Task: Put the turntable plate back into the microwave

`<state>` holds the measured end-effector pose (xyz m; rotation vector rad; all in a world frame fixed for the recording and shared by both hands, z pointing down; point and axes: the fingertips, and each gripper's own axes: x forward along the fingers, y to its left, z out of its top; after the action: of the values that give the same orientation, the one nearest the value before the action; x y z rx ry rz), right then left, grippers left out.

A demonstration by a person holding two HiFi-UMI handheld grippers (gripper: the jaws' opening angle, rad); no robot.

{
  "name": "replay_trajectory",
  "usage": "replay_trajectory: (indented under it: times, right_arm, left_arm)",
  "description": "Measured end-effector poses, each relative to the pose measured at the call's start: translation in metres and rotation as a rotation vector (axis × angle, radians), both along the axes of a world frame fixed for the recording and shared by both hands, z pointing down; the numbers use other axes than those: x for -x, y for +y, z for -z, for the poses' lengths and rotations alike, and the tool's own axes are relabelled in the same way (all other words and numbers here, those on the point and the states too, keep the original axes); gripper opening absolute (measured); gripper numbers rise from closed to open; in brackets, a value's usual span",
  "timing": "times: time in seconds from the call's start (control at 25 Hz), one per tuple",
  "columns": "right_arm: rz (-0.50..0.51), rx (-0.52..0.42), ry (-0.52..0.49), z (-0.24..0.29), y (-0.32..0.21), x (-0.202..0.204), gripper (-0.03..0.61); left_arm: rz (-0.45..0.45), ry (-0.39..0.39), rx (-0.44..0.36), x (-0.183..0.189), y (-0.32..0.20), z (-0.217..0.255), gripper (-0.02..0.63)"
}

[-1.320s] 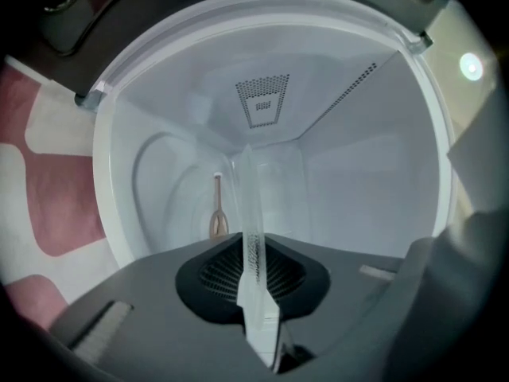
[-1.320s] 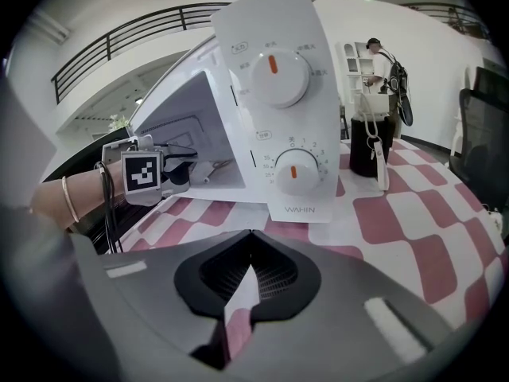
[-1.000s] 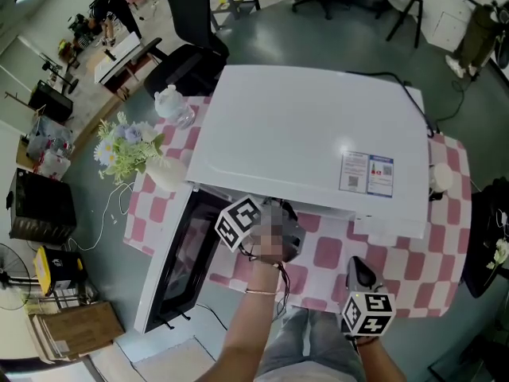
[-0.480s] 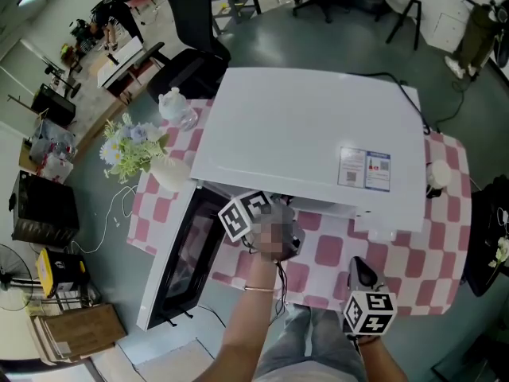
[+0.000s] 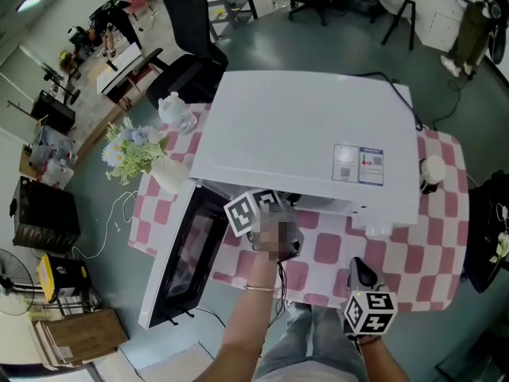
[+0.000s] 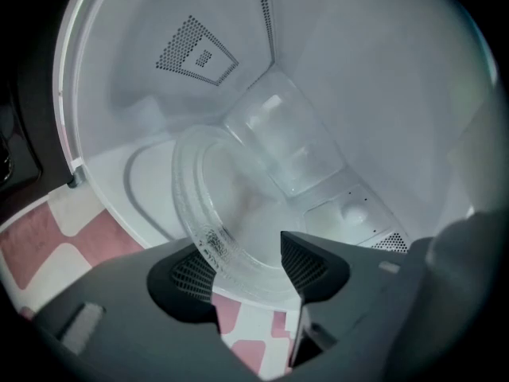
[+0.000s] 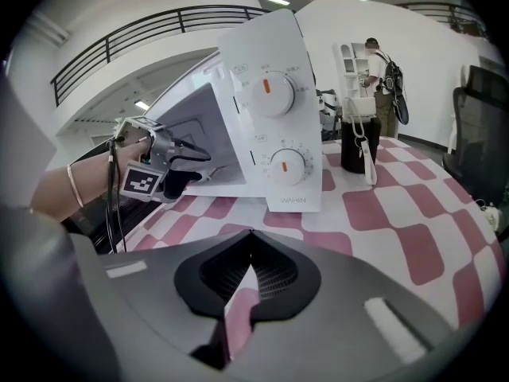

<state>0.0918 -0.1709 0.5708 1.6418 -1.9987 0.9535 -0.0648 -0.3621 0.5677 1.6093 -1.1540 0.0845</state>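
Nearest to the person, the right tongs (image 7: 248, 277) hang low over the front edge of the counter (image 5: 402, 249), which has a pink and white checked cloth. Their jaws are pressed together with nothing between them, and they point down toward the cloth. A little further in and to the left, the left tongs (image 6: 248, 269) reach into the mouth of the microwave (image 5: 310, 134). Their jaws stand wide and have just been opening. The near rim of the turntable plate (image 6: 231, 213) lies in the gap between them, close to the left pad, but the pads do not press on it. The clear glass plate is already inside the white cooking space. It is round, so it has no long side. Its near edge faces the opening and the tongs, and its far edge goes deep toward the back wall. In the left gripper view it looks slanted, but I cannot tell if it sits flat on the floor of the oven. The door (image 5: 183, 253) is swung fully open to the left of the person. Beyond the microwave, on the far left corner of the counter, there are a vase of flowers (image 5: 131, 146) and a glass teapot (image 5: 171, 106). Behind them a black chair (image 5: 187, 62) stands on the floor.
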Motion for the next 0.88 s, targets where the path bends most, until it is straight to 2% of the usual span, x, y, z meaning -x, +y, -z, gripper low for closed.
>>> replay_trajectory:
  times: [0.48, 0.88]
  right_arm:
    - [0.006, 0.015, -0.008, -0.002, 0.014, 0.008, 0.011]
    - [0.014, 0.014, -0.009, 0.002, 0.019, 0.015, 0.011]
  left_arm:
    - [-0.056, -0.104, 0.020, 0.002, 0.010, -0.005, 0.245]
    - [-0.067, -0.063, 0.038, 0.002, 0.022, -0.003, 0.250]
